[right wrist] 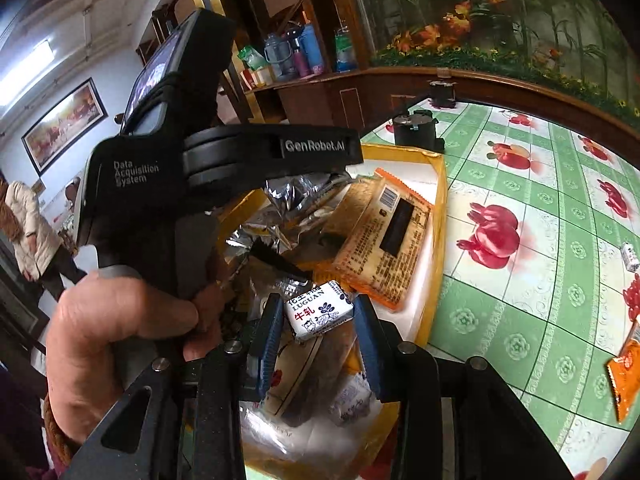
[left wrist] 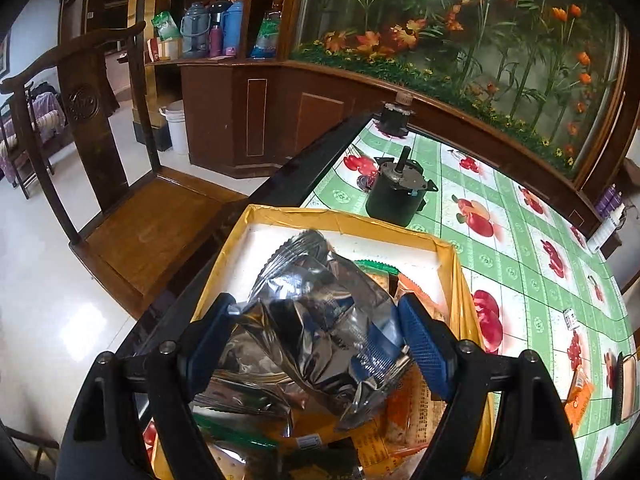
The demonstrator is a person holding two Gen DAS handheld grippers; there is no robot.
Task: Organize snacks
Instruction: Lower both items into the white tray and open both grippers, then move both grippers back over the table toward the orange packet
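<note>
A crinkled silver snack bag is pinched between the left gripper jaws, its long side pointing away, over the yellow box. A small white candy, lying sideways, is pinched by the right gripper jaws over that box.

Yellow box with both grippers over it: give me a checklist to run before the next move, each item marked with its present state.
1. Silver foil bag between the left gripper pads: ok.
2. White candy between the right gripper pads: ok.
3. Both loads over the yellow box: ok.
4. Room left in the box, already heaped with packets: cannot tell.
5. Left gripper clear of the black motor behind the box: ok.
6. Orange packet on the tablecloth boxed: not ok.
</note>
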